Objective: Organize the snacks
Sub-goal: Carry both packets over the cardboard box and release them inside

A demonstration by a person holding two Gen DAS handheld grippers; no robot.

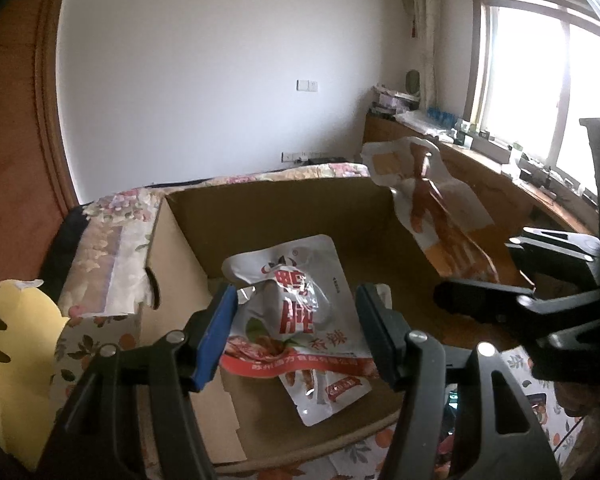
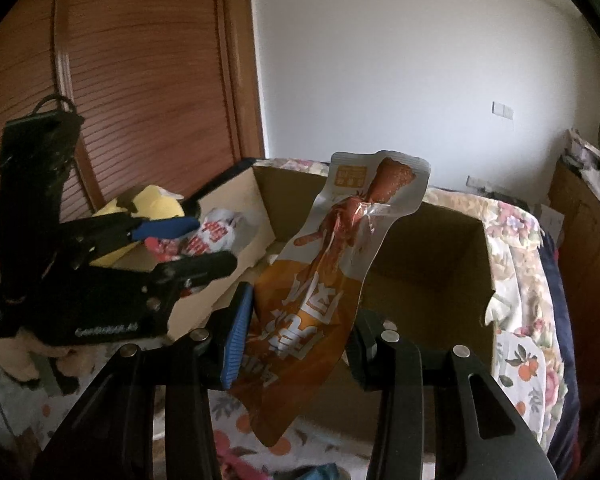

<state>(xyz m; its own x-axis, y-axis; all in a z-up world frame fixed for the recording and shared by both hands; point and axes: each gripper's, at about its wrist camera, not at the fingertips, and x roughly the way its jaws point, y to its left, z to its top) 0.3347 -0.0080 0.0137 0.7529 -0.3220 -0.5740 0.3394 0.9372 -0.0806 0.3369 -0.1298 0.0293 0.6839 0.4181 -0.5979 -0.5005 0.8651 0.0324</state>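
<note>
My left gripper (image 1: 296,340) is shut on a white and red snack pouch (image 1: 290,304), held over the open cardboard box (image 1: 276,204). The lower end of a second pouch (image 1: 324,392) shows under it; I cannot tell whether it lies on the box floor. My right gripper (image 2: 300,340) is shut on a long orange pouch (image 2: 312,292) holding a brown meat piece, standing up over the box (image 2: 440,248). In the left wrist view the right gripper (image 1: 480,272) and orange pouch (image 1: 432,208) are at the right. The right wrist view shows the left gripper (image 2: 210,242) with its white pouch (image 2: 212,236).
The box rests on a floral cloth (image 1: 100,240). A yellow paper item (image 1: 16,340) stands by the box's left side. A wooden louvred door (image 2: 140,80) is behind. A cluttered wooden counter (image 1: 460,140) runs under the window (image 1: 540,80).
</note>
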